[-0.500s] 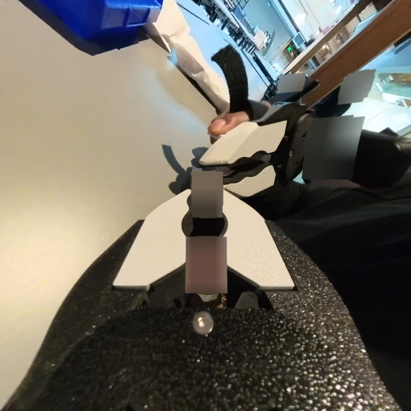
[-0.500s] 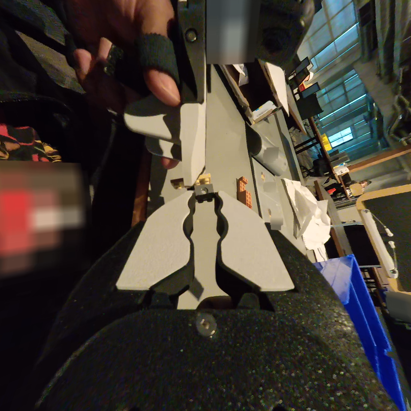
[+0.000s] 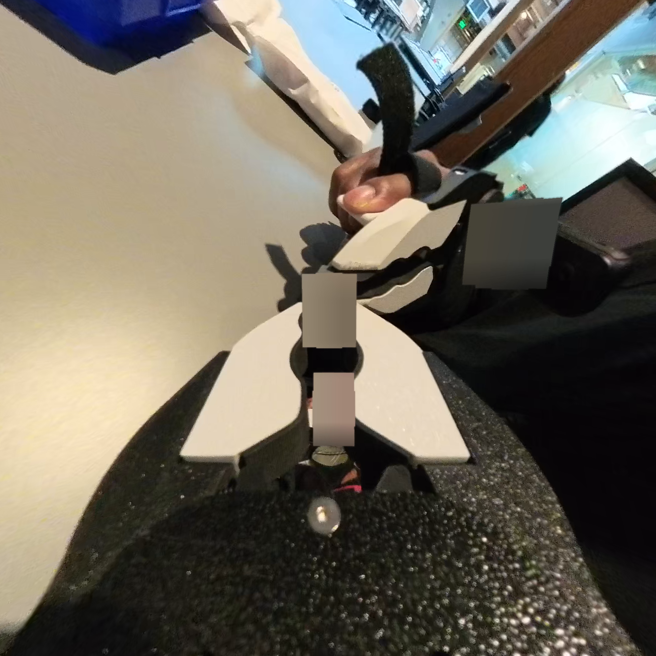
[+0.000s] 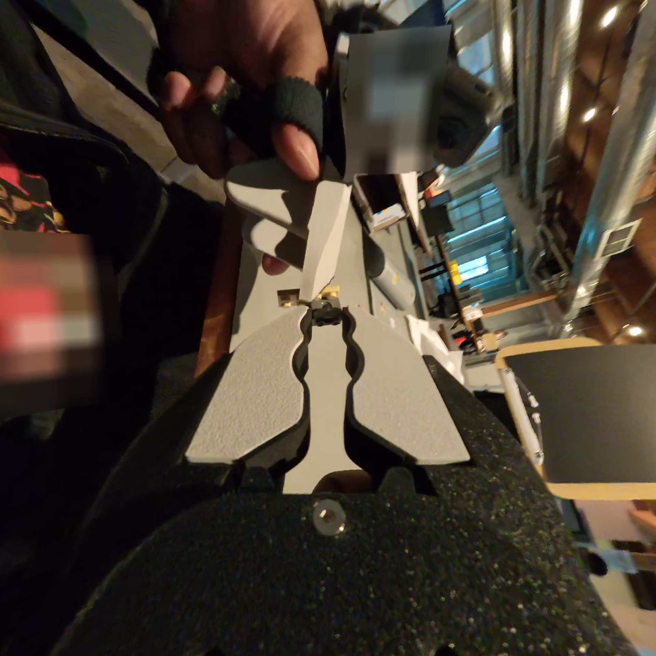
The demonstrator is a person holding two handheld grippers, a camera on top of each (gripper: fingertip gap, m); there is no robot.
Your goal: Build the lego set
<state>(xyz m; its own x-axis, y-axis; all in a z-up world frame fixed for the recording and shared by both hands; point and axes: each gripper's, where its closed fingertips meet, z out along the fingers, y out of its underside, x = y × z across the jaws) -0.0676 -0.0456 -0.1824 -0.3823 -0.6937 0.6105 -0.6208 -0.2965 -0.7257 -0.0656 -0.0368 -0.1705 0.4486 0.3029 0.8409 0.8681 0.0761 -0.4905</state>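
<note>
In the right wrist view my right gripper is shut on a small dark grey lego piece at its fingertips. My left gripper comes down from above, edge on, with its tip against a tan lego piece that sits right above the dark piece. Its jaws look closed on that tan piece. In the left wrist view my left gripper has its tips under a blur patch. The right gripper meets it from the upper right, held by a hand.
A blue bin and crumpled white paper lie at the far side of the pale table. A grey tube lies on the grey surface behind. A black board with a wooden edge stands at the right.
Both grippers have stayed tip to tip. The right wrist view has tilted and moved closer to the left gripper. The brown bricks on the table have gone out of sight.
</note>
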